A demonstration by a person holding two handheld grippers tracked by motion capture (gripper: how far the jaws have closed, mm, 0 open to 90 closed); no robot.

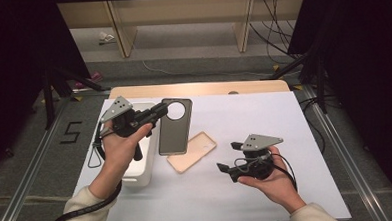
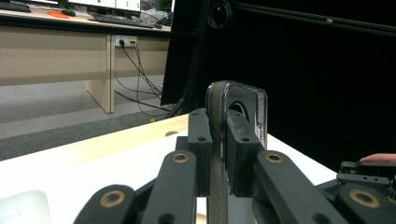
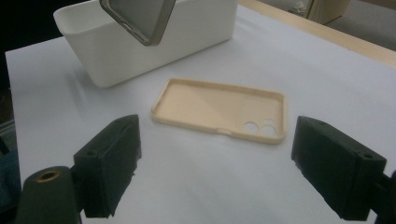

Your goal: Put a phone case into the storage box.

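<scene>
Presently, a dark grey, thin-walled phone case with a large round camera opening (image 1: 174, 125) is held clear of the white table (image 1: 265, 127), beside the white rectangular plastic bin (image 1: 145, 172). The left gripper (image 1: 160, 111) is clamped narrow on the case's upper edge; in the left gripper view the case (image 2: 236, 109) is seen edge-on between the pads. The right gripper (image 1: 227, 159) is held with its jaws wide and empty, low above the table near a beige flexible phone case (image 1: 192, 151), which lies flat, hollow side up.

The dark case is judged light, springy and somewhat slick. A pinch on the rim near a corner is judged firmest, since the flat back may bow.

The case's lower end is cut off in the right gripper view (image 3: 140, 18). Its material cannot be confirmed. The bin's interior is hidden behind the left hand (image 1: 120, 146).
</scene>
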